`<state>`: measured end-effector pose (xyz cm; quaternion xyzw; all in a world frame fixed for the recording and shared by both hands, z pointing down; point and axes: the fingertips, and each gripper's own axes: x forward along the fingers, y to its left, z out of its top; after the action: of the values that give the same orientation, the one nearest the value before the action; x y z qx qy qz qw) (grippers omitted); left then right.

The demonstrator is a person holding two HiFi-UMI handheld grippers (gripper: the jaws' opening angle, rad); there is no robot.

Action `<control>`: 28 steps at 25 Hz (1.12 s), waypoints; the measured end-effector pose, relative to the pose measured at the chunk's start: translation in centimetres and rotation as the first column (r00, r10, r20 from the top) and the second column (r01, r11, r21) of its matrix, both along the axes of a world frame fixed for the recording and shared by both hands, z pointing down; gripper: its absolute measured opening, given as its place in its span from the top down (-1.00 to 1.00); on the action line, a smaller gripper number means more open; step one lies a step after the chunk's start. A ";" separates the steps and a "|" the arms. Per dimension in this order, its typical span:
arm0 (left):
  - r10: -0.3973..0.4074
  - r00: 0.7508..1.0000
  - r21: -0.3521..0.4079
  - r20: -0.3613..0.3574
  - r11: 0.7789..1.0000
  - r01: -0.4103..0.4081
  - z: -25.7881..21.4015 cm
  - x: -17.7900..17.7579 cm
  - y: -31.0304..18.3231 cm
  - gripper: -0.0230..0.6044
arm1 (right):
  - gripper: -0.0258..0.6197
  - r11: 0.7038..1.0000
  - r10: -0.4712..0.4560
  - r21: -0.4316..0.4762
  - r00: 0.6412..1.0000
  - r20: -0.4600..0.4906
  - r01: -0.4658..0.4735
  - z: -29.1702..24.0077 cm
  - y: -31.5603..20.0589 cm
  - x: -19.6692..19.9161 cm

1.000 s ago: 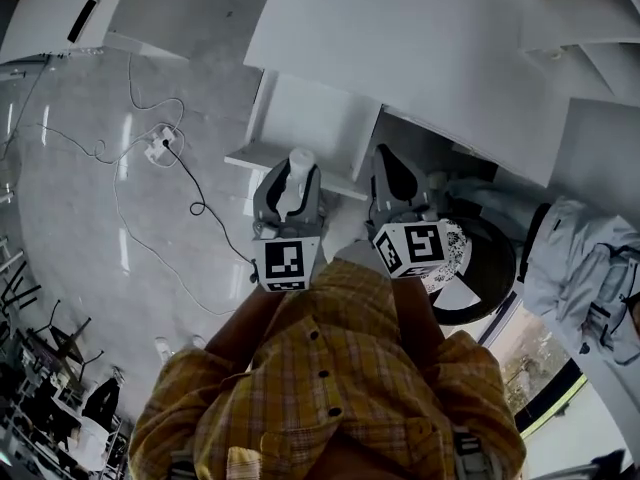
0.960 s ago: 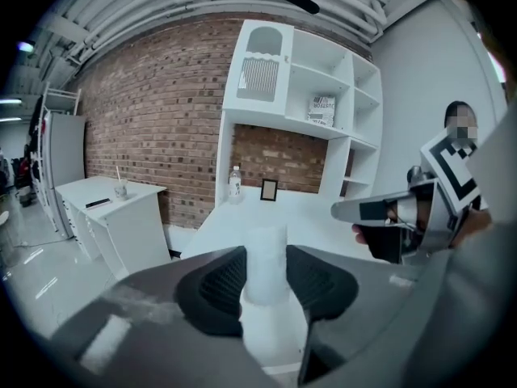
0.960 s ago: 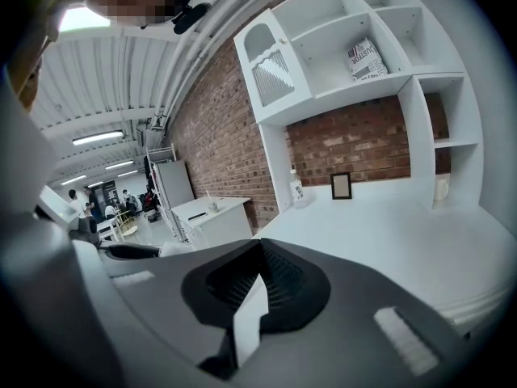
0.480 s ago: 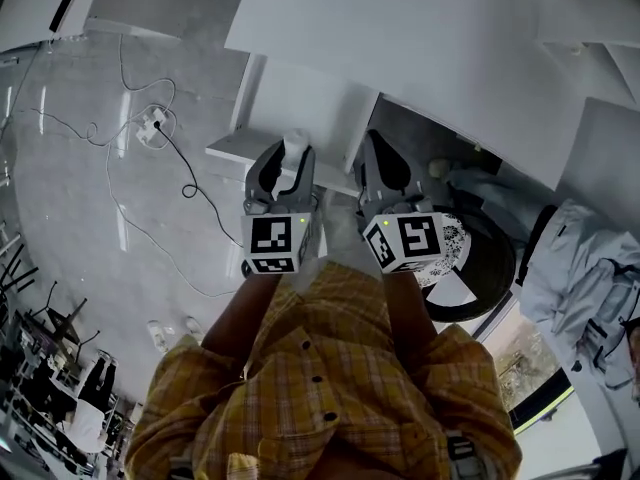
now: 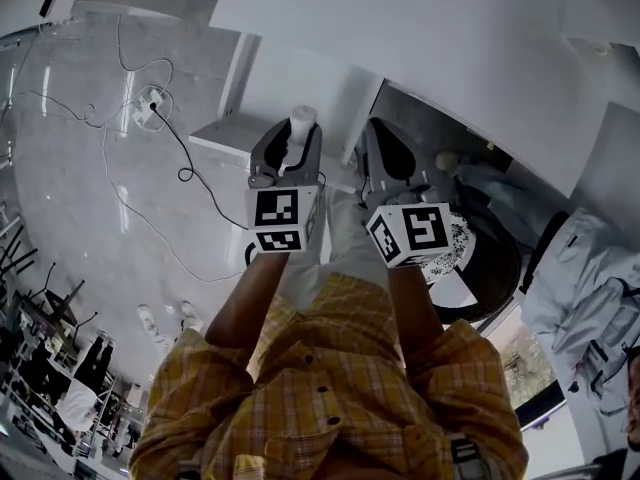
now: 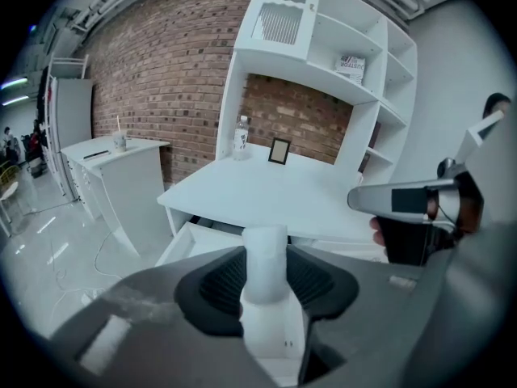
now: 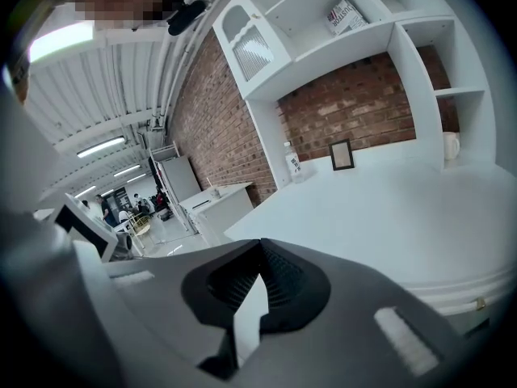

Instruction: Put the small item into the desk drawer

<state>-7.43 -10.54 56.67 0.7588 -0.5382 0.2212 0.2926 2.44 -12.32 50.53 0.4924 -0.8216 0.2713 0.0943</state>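
A small white cylindrical item [image 5: 302, 120] [image 6: 265, 253] stands upright between the ribbed pads of my left gripper [image 5: 290, 140] [image 6: 266, 285], which is shut on it. Just beyond it the white desk's [image 6: 266, 188] drawer [image 6: 184, 245] [image 5: 222, 136] stands pulled open, and the item hangs near the drawer's right end. My right gripper [image 5: 387, 158] [image 7: 260, 265] is held beside the left one, in front of the desk, with its tips together and nothing between them. It also shows at the right of the left gripper view as the right gripper [image 6: 420, 204].
A bottle [image 6: 241, 138] and a picture frame [image 6: 279, 150] stand at the back of the desk under white shelves. A power strip [image 5: 150, 98] with trailing cables lies on the floor to the left. A black round seat [image 5: 490, 258] and a grey garment [image 5: 585, 268] are at the right.
Both grippers have moved forward toward the desk. The left one carries the white item closer to the open drawer. The grip on it is unchanged.
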 end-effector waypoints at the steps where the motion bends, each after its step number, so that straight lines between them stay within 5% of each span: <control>1: 0.003 1.000 -0.009 0.003 1.000 -0.003 0.7 0.1 -0.1 0.40 | 0.92 1.000 -0.001 -0.007 1.000 -0.001 0.001 0.6 0.0 0.1; 14: 0.013 1.000 -0.228 0.007 0.974 -0.012 10.6 0.6 -2.1 0.40 | 0.92 0.995 -0.034 -0.089 0.999 -0.010 0.033 6.9 -0.1 -0.6; 28: -0.125 0.992 -0.375 0.004 0.919 0.117 18.0 -1.1 -4.7 0.40 | 0.92 0.990 -0.039 -0.134 0.999 0.010 0.040 9.6 -0.1 -0.6</control>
<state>-8.50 -15.24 74.68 0.6563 -0.5291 0.2939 0.4505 1.83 -12.45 60.16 0.4677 -0.8113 0.3259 0.1295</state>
